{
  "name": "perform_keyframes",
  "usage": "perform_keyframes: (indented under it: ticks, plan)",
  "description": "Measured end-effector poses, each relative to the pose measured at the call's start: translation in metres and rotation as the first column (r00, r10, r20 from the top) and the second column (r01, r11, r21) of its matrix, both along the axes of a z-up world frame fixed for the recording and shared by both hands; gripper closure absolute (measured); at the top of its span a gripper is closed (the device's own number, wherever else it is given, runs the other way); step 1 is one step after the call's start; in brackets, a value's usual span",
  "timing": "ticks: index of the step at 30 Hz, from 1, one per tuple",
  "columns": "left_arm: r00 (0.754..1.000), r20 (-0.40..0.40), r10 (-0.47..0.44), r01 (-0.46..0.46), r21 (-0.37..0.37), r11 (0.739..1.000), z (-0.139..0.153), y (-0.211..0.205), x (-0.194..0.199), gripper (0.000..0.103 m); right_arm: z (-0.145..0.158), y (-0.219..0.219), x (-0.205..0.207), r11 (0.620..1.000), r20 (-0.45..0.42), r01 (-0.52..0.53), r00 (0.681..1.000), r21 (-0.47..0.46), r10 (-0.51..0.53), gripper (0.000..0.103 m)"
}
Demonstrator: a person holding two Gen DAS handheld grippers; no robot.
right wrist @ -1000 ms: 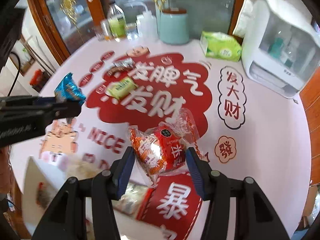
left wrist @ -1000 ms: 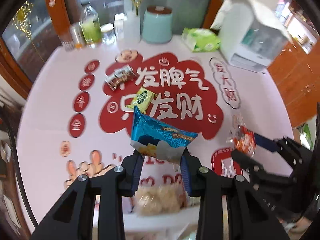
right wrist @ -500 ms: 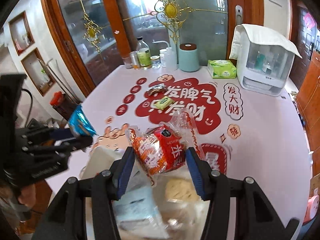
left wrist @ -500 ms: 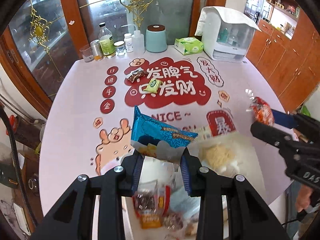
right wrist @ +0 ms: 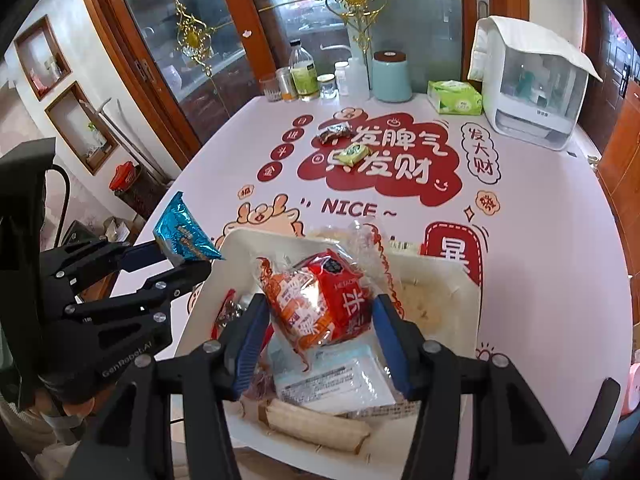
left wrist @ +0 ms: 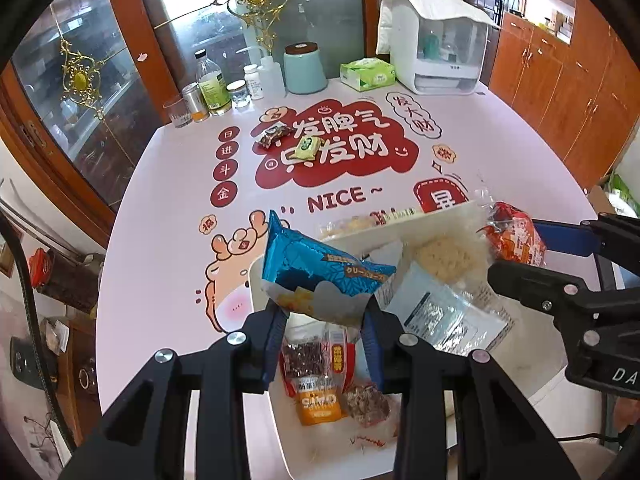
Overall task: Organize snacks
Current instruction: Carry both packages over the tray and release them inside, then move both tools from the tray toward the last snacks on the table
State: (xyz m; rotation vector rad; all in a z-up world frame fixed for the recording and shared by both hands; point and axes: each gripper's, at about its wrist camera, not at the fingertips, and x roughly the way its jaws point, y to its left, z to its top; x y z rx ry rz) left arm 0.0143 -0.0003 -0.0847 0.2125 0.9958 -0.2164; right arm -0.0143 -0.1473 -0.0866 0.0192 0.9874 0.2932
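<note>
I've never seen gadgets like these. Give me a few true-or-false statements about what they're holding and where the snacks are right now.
1. The left gripper holds a blue packet. True.
2. The right gripper is empty. False: it is shut on a red and orange packet.
3. Both packets hang above the white tray. True.
4. The white tray has nothing in it. False: several snacks already lie inside.
5. Two small snacks lie on the red print of the table: a dark one and a green one. True.
</note>
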Motion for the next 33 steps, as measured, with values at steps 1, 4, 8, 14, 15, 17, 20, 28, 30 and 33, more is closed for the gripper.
perform_keyframes:
  ticks: [1,4,8,14,15,17,20,28,30,33]
  plan:
    - [1.0,-0.005,-0.001,0.001,0.0,1.0,-0.001,0.0,0.0,0.069,-0.002,0.001,-0.001,1.0,-0.005,0.0,1.0,-0.006,0.0,0.049]
    - [1.0,-0.022,-0.005,0.005,0.004,1.0,-0.006,0.0,-0.003,0.069,-0.006,0.003,-0.001,1.0,-0.018,0.007,1.0,-0.017,-0.007,0.048]
    - [0.999,-0.034,-0.01,0.01,0.011,1.0,-0.01,0.0,-0.005,0.068,-0.01,0.004,0.001,1.0,-0.041,0.014,0.999,-0.013,-0.015,0.046]
    - [0.998,-0.057,-0.022,0.021,-0.015,1.0,-0.013,0.003,-0.007,0.01,-0.011,0.004,0.003,1.0,-0.054,0.029,0.998,-0.011,-0.029,0.045]
    - [0.998,-0.053,-0.018,0.017,-0.018,1.0,-0.013,0.004,-0.008,0.007,-0.011,0.004,0.004,0.999,-0.056,0.031,0.998,-0.006,-0.031,0.045]
    - [0.999,-0.052,-0.015,0.014,-0.018,1.0,-0.013,0.005,-0.008,0.007,-0.011,0.003,0.005,0.999,-0.06,0.039,0.997,0.001,-0.039,0.045]
    - [0.998,-0.063,-0.001,0.001,-0.013,1.0,-0.015,0.009,-0.006,0.007,-0.011,0.002,0.006,0.999,-0.067,0.045,0.997,0.008,-0.045,0.044]
    - [0.998,-0.067,0.019,-0.019,-0.005,1.0,-0.017,0.014,-0.003,0.007,-0.014,0.006,0.008,0.999,-0.079,0.036,0.996,0.02,-0.034,0.044]
    - [0.998,-0.065,0.021,-0.021,0.003,1.0,-0.018,0.014,-0.003,0.007,-0.015,0.007,0.009,0.999,-0.082,0.032,0.996,0.021,-0.031,0.044]
    - [0.998,-0.062,0.022,-0.022,0.007,1.0,-0.018,0.013,-0.003,0.007,-0.018,0.009,0.01,1.0,-0.09,0.024,0.996,0.019,-0.022,0.044]
